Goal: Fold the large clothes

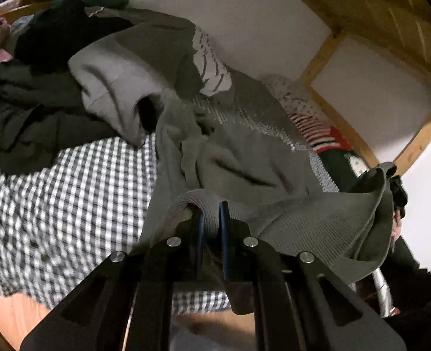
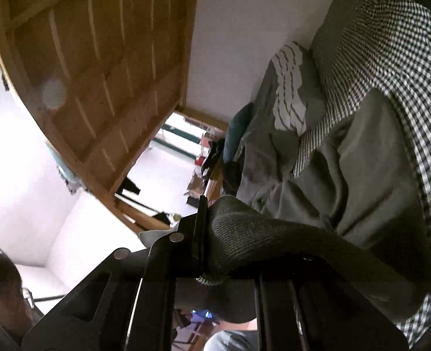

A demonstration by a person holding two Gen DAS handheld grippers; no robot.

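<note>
While both tongs pinch grey-green sweater hem, checked bedspread beneath

Left gripper and right gripper both have jaws clamped.

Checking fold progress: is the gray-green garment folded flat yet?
No. The gray-green garment lies rumpled on the checkered sheet, its ribbed edge pinched in the left claw and right claw.
</note>
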